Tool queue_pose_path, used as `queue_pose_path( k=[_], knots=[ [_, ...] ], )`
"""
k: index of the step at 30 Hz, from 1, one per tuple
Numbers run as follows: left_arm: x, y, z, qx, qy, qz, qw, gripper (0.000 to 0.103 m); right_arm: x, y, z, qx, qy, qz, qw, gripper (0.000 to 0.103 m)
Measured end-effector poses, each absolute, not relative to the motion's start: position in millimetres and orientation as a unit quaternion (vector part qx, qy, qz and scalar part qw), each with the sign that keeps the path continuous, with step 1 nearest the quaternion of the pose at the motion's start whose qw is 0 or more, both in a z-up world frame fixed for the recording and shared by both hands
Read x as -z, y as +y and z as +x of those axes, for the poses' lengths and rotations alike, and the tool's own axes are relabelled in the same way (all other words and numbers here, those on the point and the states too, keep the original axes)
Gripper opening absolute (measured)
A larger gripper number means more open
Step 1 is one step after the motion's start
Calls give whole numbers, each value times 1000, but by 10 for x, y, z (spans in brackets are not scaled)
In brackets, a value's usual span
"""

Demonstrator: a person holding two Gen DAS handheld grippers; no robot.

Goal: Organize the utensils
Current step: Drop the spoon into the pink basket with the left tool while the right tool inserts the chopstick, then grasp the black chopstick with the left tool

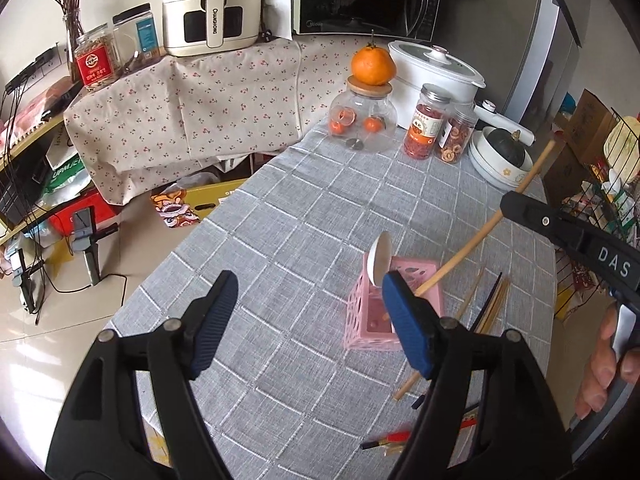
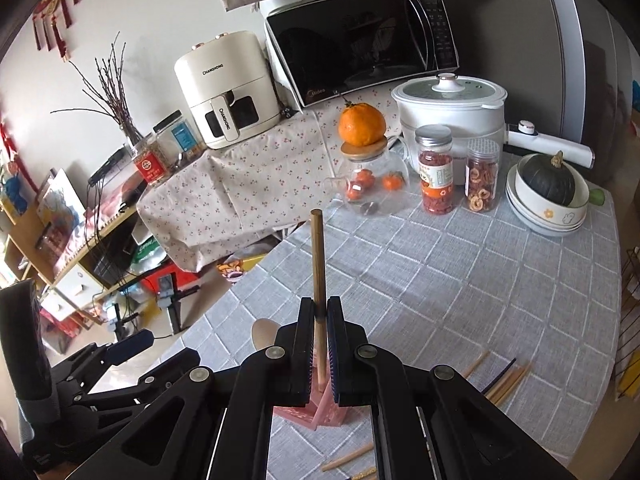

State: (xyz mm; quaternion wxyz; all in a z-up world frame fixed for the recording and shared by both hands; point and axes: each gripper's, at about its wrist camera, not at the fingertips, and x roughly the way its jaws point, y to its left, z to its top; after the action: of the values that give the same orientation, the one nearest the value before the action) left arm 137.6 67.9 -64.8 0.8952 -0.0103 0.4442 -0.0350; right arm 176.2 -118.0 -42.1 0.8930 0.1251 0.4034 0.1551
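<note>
While the right tool (image 2: 319,344) clamps a wooden stick (image 2: 317,256) over the pink holder (image 1: 394,308), left tool (image 1: 308,312) open, empty.

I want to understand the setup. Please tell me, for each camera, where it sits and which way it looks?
Left wrist: on the left gripper, open, angled down at the pink holder; its own fingers show, plus the right gripper and a hand.
Right wrist: on the right gripper, shut on a wooden stick above the holder; the left gripper shows at left.
Shared: holder, stick, grey tablecloth, orange.
</note>
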Motion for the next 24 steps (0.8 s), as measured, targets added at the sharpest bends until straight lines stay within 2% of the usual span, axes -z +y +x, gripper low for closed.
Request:
queue_pose_path(
  k=[2,5,7,8,13,24],
  knots=[
    [661,655,1371,43,451,-10,892,75,422,-1216,1762,-160,411,138,887,10],
    [692,616,1351,60,465,-20,883,75,323,-1310,1681,-163,406,145,888,27],
    [718,568,1324,75,477,-24,875,76,236,-1386,1593,-162,399,146,891,45],
    [730,540,1303,83,482,-25,872,76,205,-1433,1543,-160,397,146,892,48],
    [815,340,1170,125,505,-7,854,80,237,-1743,1313,-122,428,127,886,60],
    [1251,-257,784,205,577,70,788,81,826,-2599,741,-25,547,137,826,67]
  ],
)
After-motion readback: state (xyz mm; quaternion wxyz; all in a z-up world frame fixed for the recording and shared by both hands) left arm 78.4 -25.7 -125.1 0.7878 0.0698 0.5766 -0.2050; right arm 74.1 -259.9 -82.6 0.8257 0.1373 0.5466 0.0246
